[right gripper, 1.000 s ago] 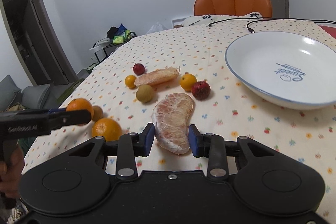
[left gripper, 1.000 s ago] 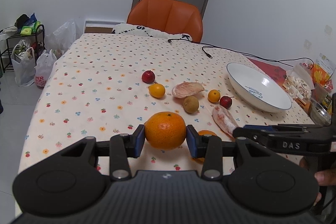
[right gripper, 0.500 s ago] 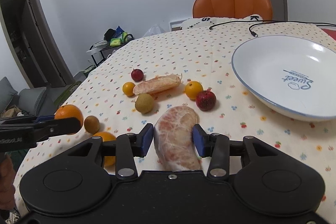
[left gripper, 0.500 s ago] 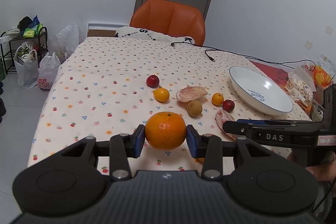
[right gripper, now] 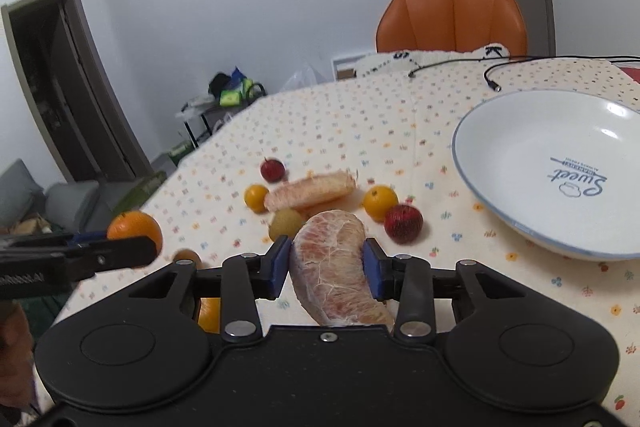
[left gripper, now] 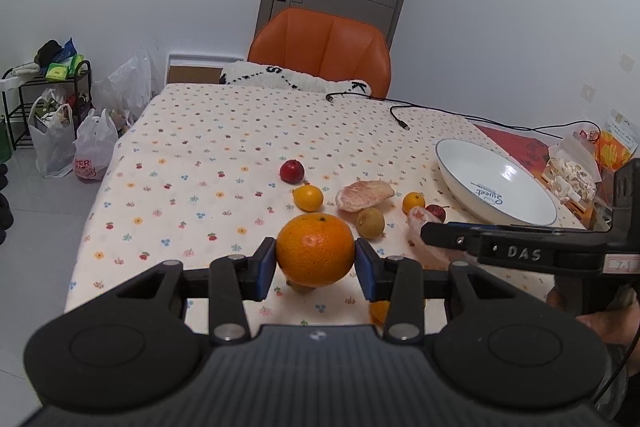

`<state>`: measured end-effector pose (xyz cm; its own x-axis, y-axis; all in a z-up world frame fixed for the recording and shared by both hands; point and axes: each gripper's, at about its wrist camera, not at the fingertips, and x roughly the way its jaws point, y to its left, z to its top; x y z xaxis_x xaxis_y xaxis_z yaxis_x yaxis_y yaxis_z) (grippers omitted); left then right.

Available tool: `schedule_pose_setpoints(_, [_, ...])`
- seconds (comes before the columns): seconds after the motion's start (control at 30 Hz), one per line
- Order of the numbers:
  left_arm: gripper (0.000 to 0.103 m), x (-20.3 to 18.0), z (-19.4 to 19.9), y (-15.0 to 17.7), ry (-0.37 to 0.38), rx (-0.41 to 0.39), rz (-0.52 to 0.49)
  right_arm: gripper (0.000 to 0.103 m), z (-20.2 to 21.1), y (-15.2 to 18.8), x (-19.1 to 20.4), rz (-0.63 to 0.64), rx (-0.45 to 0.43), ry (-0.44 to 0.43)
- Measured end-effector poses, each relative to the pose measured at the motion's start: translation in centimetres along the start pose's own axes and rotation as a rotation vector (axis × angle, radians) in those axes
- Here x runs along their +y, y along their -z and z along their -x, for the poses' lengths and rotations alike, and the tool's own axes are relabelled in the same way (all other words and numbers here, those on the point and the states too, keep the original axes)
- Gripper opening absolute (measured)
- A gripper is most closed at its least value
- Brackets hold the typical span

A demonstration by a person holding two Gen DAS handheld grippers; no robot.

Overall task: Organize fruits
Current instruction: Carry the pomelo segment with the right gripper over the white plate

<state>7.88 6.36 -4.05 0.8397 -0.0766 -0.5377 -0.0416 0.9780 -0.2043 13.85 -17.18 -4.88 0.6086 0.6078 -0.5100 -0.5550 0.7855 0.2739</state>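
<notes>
Between the blue pads of the left gripper point(left gripper: 315, 268) sits a large orange point(left gripper: 315, 249), clamped at its widest girth and lifted clear of the flowered tablecloth point(left gripper: 200, 163); being near-round, it has no long axis to speak of, and its stem dimple faces up and slightly away from the jaws. The right gripper point(right gripper: 326, 269) is likewise closed, on a peeled pomelo segment point(right gripper: 338, 267) held across its narrow width; the segment's long axis runs along the fingers, its broad end pointing forward beyond the jaws and its tapered end curving back toward the gripper body. Both fruits appear raised off the cloth, so the step in hand is judged to be the carry toward the white bowl point(right gripper: 520, 227), which lies ahead and to the right of the right jaws and is empty. Ahead of both jaws remain a second pomelo segment point(right gripper: 310, 190), two small yellow citrus, two small red fruits and a brownish round fruit point(right gripper: 286, 223). Next, each load likely needs moving over the bowl rim and lowering before the jaws open; the orange may roll once freed.
</notes>
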Motion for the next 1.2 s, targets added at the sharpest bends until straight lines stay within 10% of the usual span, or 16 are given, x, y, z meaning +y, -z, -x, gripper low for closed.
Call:
schedule_pose_setpoints(0.4, [0.04,-2.1,0.3,-1.6,0.018,-0.052,-0.029,0.037,3.4,-1.3,-1.0,-0.027,-0.109,-0.068])
schedule_pose_setpoints(1.2, [0.04,-8.5,-3.5,-3.0,0.119,-0.038,-0.105,0.037,6.8,-1.8,-7.1,-0.073,-0.186,0.086])
